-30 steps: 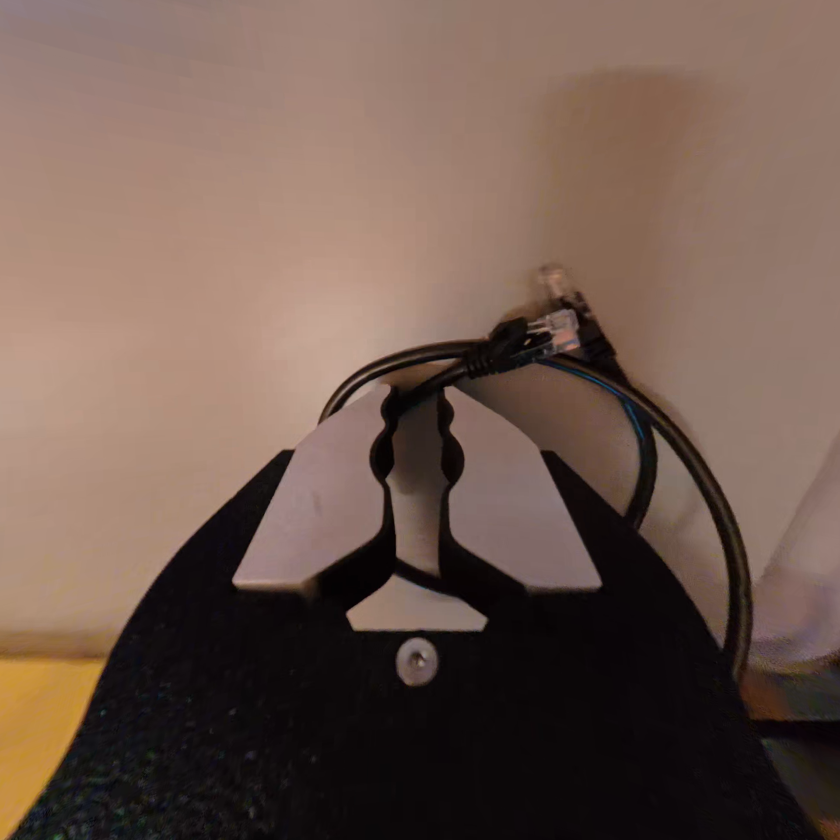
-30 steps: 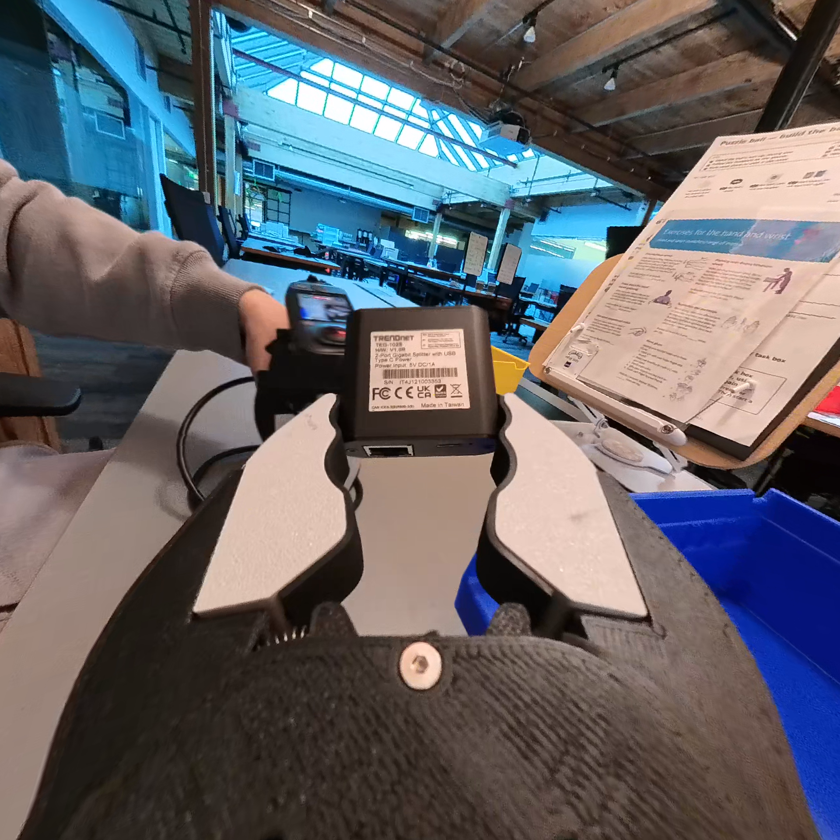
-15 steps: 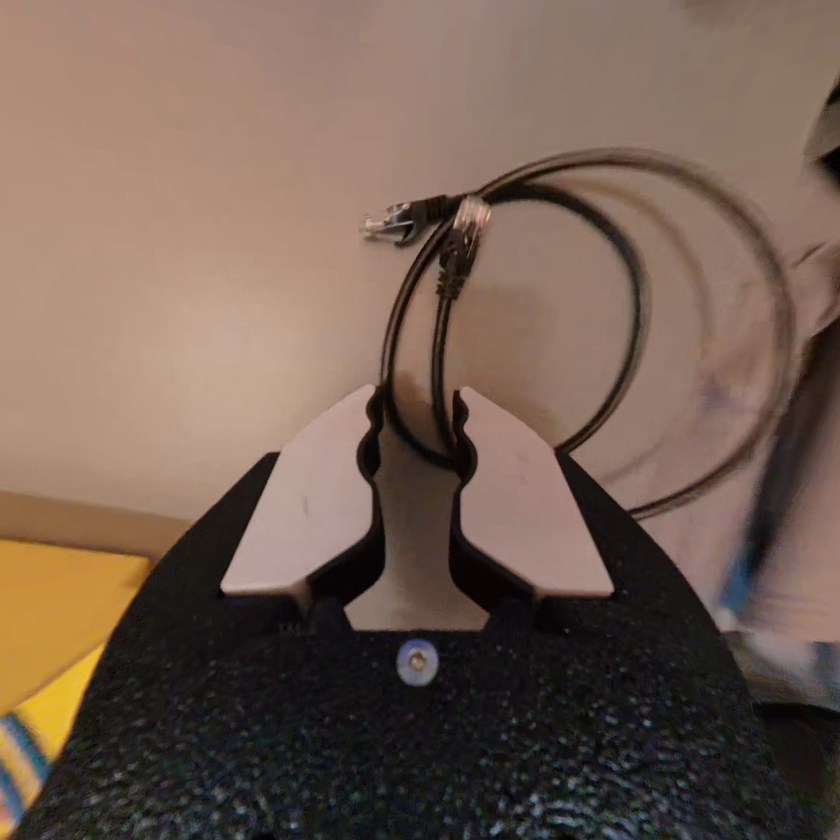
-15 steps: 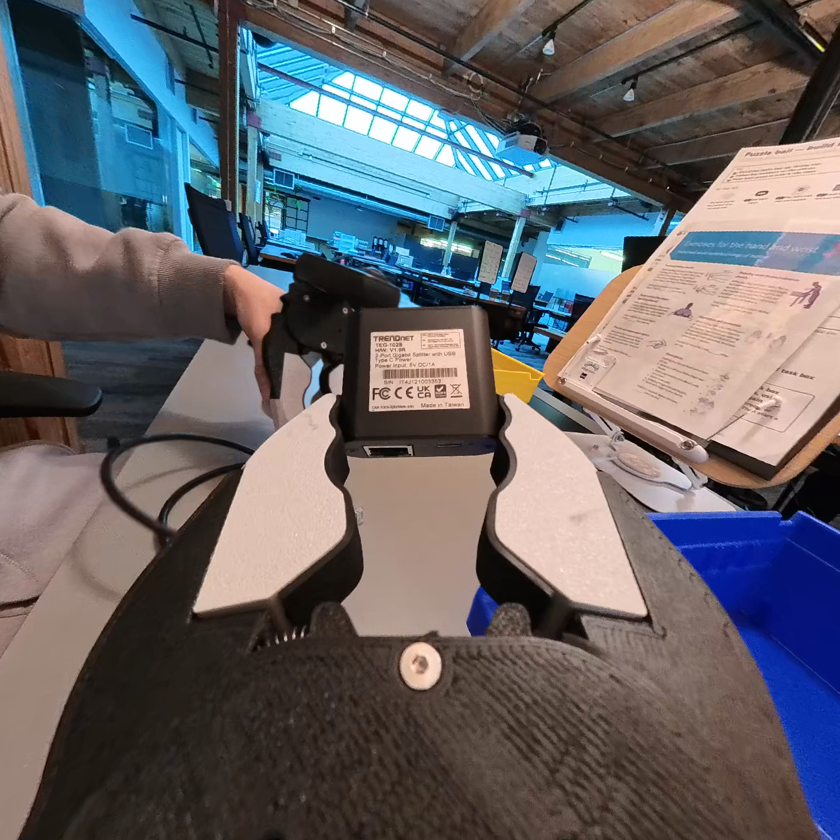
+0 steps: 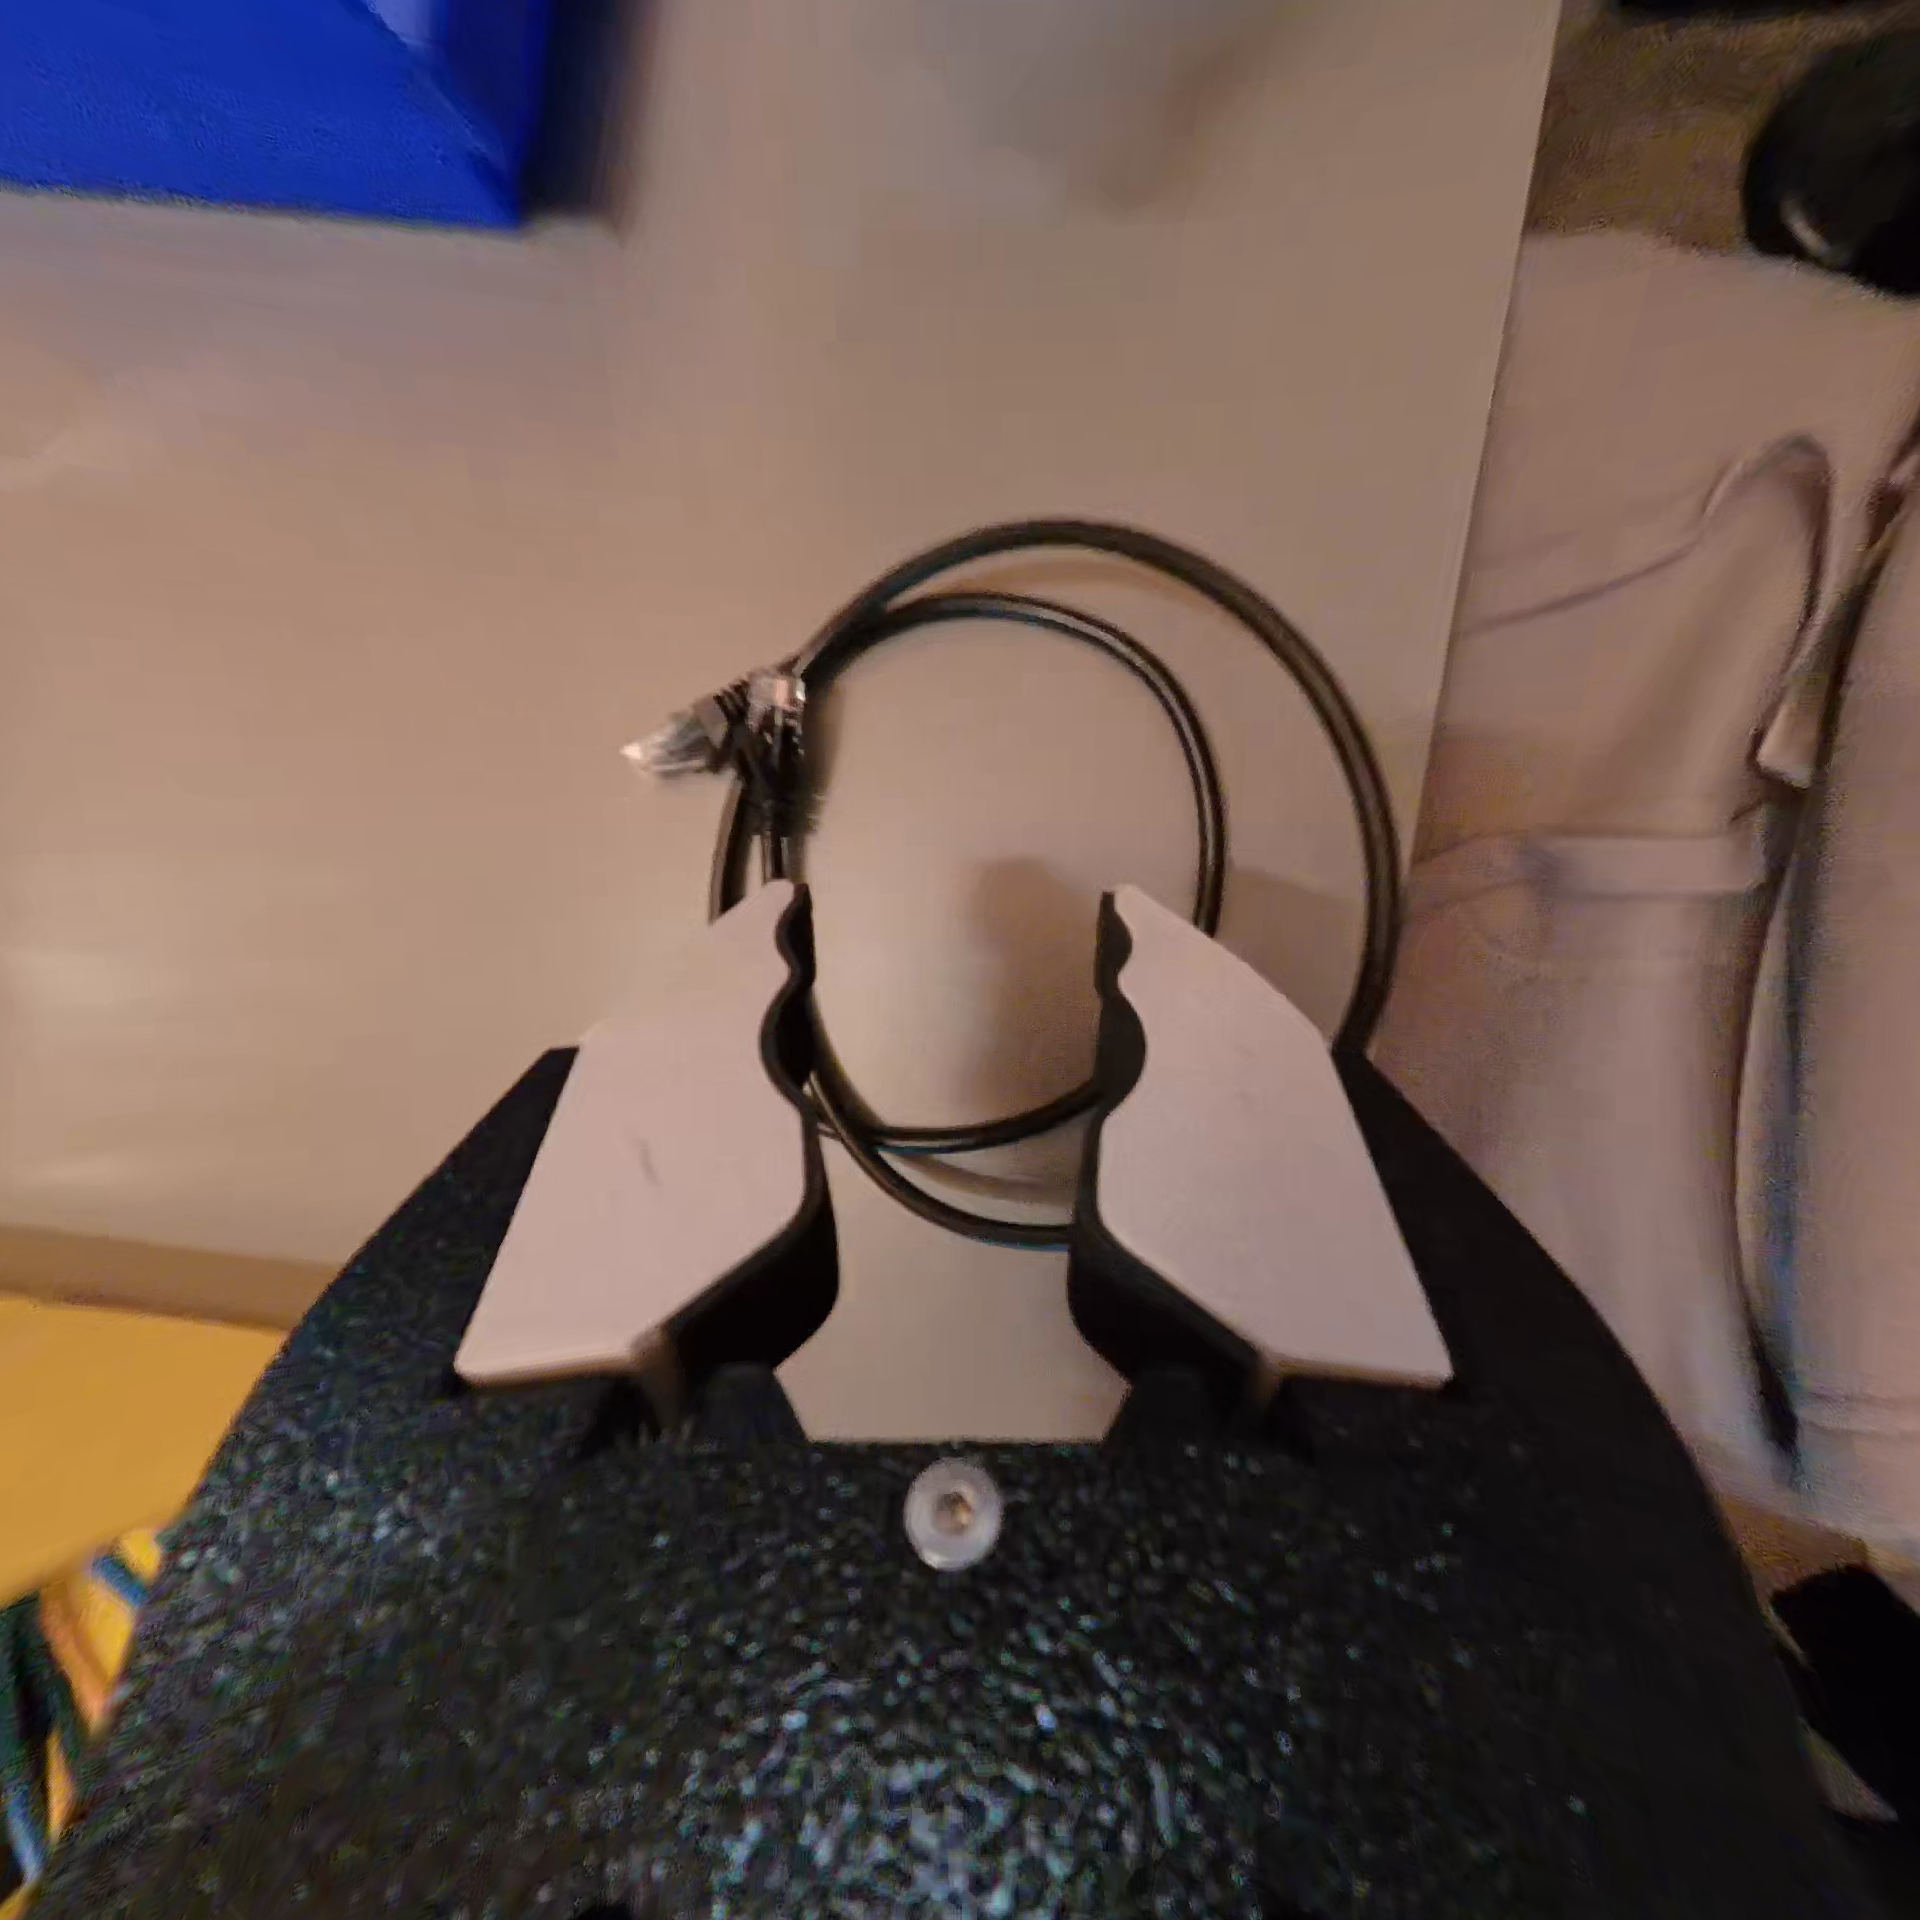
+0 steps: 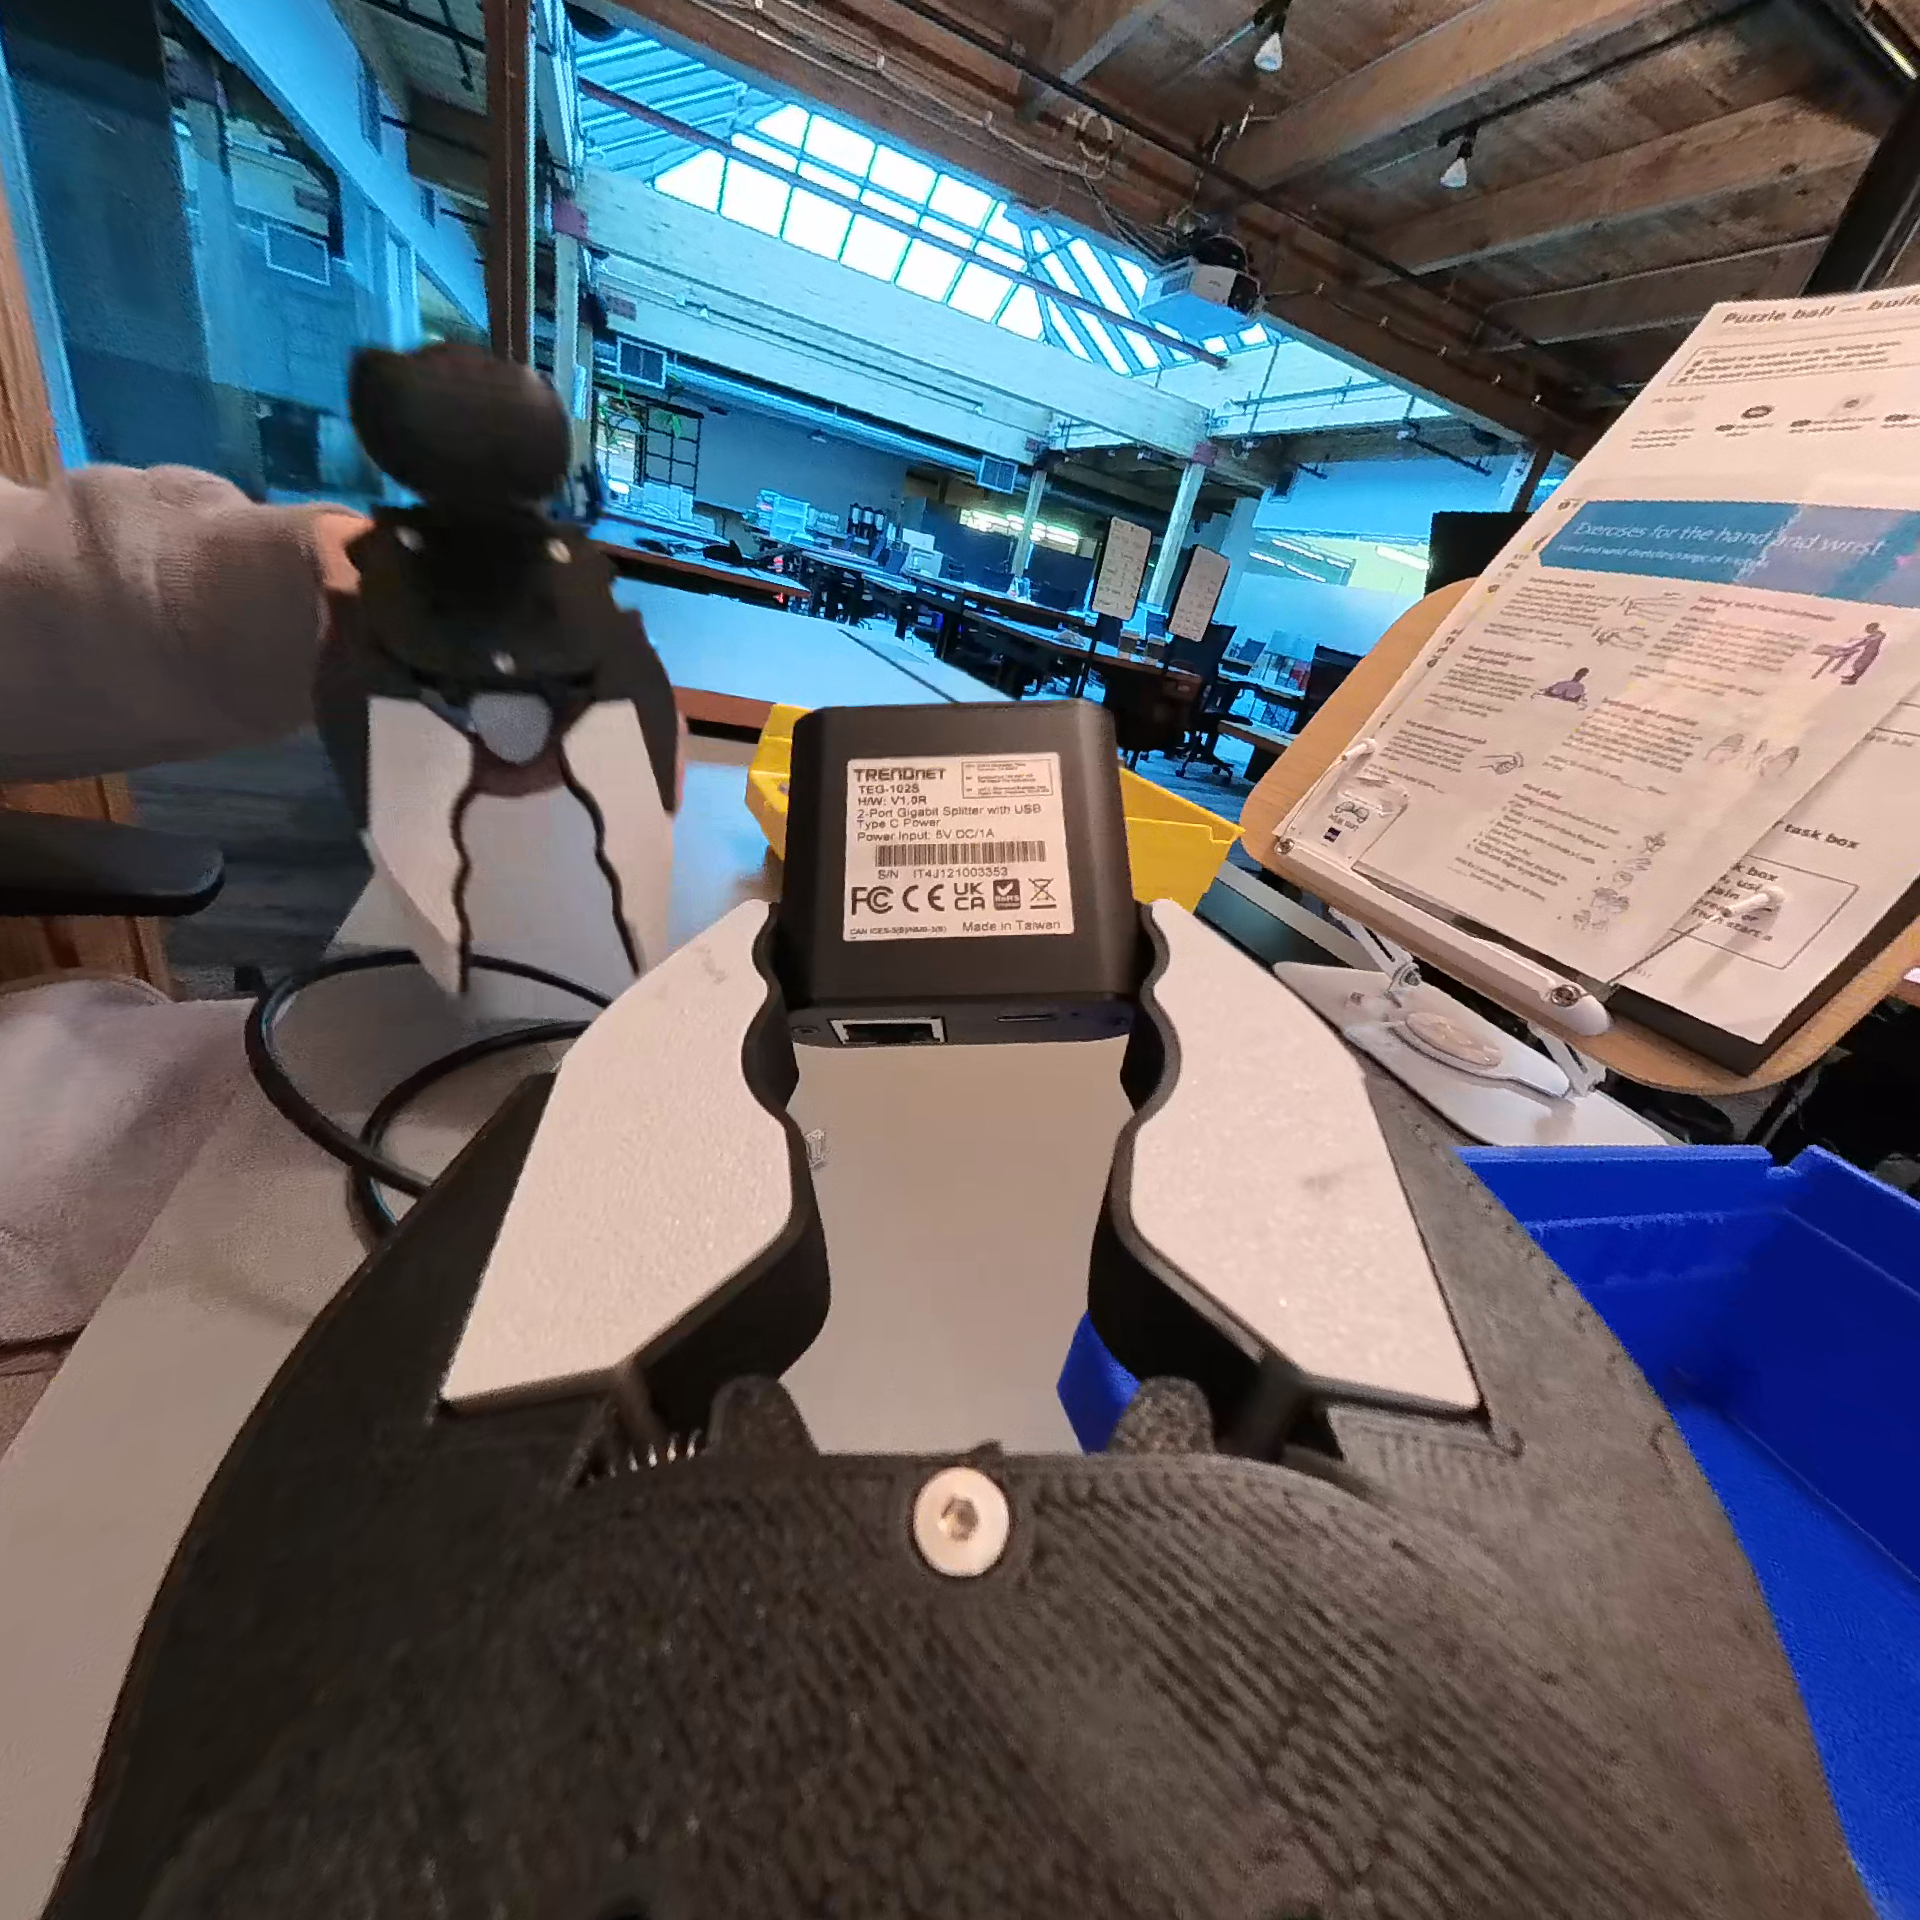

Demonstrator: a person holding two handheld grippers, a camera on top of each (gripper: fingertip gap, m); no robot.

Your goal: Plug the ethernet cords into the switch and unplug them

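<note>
Whereas half a second ago the left gripper (image 5: 954, 904) pinched the coiled ethernet cords (image 5: 1195, 727), its jaws now stand wide apart above the coil, which lies released on the grey table (image 5: 312, 623) with both clear plugs (image 5: 717, 727) free. The right gripper (image 6: 956, 935) stays clamped on the black switch (image 6: 951, 790), port facing the camera. A regrasp near one plug is probably required before insertion.
</note>
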